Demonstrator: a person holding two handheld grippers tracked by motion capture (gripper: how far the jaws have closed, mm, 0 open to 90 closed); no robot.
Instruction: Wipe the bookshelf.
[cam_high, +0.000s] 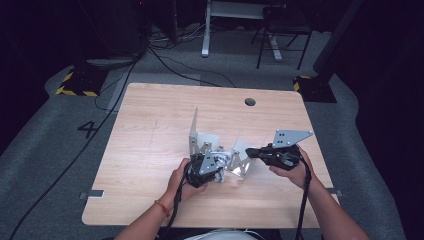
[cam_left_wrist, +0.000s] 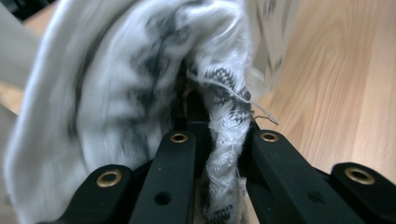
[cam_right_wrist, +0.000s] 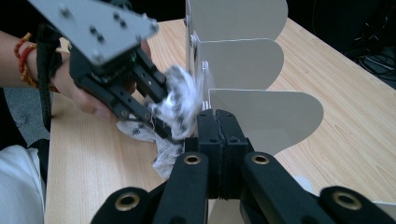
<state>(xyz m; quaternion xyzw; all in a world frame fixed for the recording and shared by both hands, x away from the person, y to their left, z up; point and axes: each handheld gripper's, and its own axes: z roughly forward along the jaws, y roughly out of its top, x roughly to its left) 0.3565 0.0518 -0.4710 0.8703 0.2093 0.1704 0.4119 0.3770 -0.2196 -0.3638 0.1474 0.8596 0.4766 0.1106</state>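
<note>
- Left claw (cam_high: 216, 169): the jaws are clamped on a white cloth with a black pattern (cam_left_wrist: 140, 93). In the left gripper view a twisted strand of the cloth runs down between the two black jaws, and the bulk of the fabric bunches up above and to the left of them, blurred.
- Right claw (cam_right_wrist: 217, 122): the jaws are pressed together, with the tips meeting flat and nothing visibly between them in the right gripper view.
- Cloth position: in the right gripper view the cloth sits just left of the right claw's tips, touching or nearly touching them. Part of it trails down onto the wooden table (cam_high: 150, 150) below the left claw.
- Metal rack (cam_right_wrist: 247, 60): a white stand with three rounded upright dividers stands directly ahead of the right claw. The nearest divider rises just behind the closed tips, and the cloth is at the rack's left edge.
- In the high view the rack stands near the table's middle, with the left claw at its near left side and the right claw (cam_high: 252, 152) at its near right side. The two claws are close together.
- A hand (cam_high: 182, 180) grips the left claw's body; a red bead bracelet (cam_high: 161, 207) circles that wrist.
</note>
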